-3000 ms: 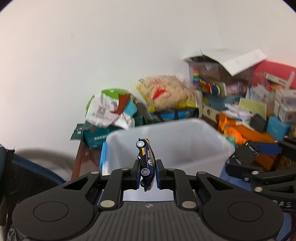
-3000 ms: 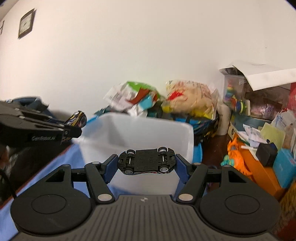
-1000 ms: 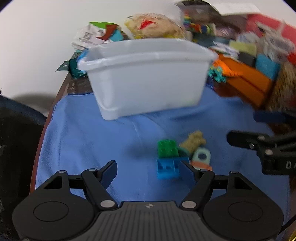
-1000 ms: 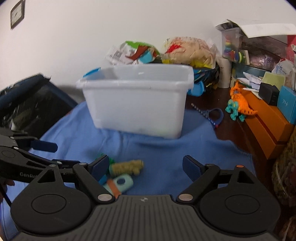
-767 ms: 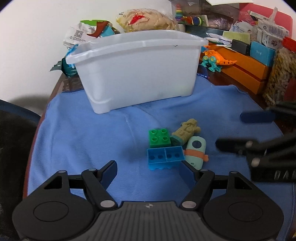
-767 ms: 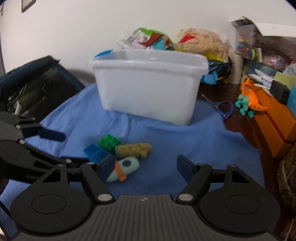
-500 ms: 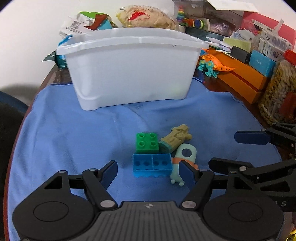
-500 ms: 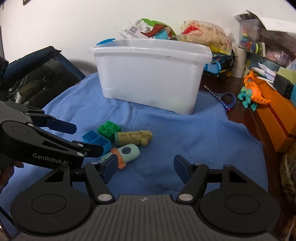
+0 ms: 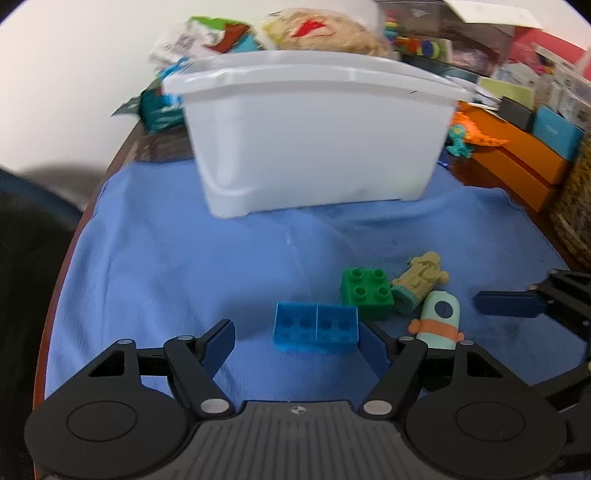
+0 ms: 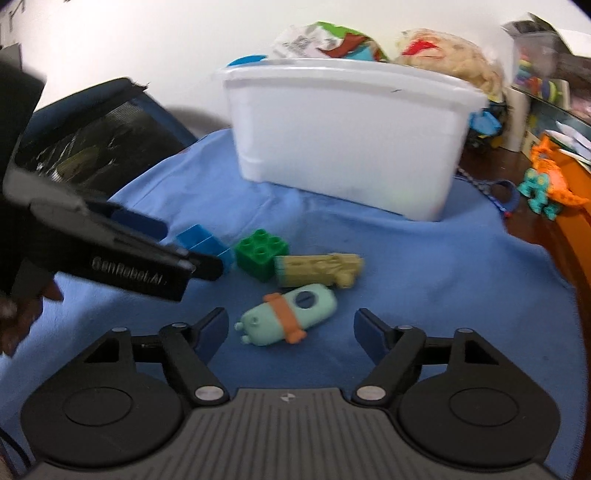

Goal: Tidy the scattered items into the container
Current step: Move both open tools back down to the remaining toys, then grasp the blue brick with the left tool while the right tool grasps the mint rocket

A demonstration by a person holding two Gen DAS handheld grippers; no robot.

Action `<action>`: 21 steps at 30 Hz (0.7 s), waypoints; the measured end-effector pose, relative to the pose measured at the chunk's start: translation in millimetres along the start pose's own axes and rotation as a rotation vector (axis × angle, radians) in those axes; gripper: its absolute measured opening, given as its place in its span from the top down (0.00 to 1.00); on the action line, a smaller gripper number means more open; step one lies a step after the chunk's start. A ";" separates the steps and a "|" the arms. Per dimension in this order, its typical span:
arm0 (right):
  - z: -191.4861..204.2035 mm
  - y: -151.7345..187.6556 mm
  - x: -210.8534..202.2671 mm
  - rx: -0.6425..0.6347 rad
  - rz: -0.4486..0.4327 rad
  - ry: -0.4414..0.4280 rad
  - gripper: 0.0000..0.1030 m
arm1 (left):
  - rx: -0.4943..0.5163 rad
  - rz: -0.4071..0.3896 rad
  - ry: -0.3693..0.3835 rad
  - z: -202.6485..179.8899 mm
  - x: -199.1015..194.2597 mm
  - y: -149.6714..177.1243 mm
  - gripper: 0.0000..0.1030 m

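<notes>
White bin (image 9: pixel 314 147), four toys, two tools

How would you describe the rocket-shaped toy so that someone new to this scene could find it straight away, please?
Start at the white plastic bin on the blue cloth; a small cluster of toys lies on the cloth in front of it. The mint-green rocket toy lies on its side at the cluster's near edge. Unlike the blue brick, green brick and tan figure, it has an orange band.

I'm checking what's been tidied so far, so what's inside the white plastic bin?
The white plastic bin shows only its outer wall and rim in both wrist views; its inside is hidden. Behind it, snack bags rise above the rim.
</notes>
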State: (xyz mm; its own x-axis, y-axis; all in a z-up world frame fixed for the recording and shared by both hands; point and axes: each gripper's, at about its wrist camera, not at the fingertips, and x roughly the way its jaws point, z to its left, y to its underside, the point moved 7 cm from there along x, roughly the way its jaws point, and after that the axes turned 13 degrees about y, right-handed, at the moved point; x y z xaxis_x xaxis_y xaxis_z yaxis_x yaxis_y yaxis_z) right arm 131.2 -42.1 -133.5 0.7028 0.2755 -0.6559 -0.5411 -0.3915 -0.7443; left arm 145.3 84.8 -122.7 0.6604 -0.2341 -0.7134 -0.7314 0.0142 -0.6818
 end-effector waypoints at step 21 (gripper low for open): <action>2.1 -2.5 12.3 -0.011 -0.025 0.021 0.49 | 0.080 -0.003 0.080 -8.6 9.4 -1.9 0.49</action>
State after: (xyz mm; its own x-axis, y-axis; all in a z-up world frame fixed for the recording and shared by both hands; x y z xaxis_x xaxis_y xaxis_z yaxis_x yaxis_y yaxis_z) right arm 140.2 -35.9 -139.9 0.7253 0.2671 -0.6345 -0.5185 -0.3945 -0.7587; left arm 151.4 74.2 -126.6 0.6443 -0.3110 -0.6987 -0.7117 0.0903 -0.6966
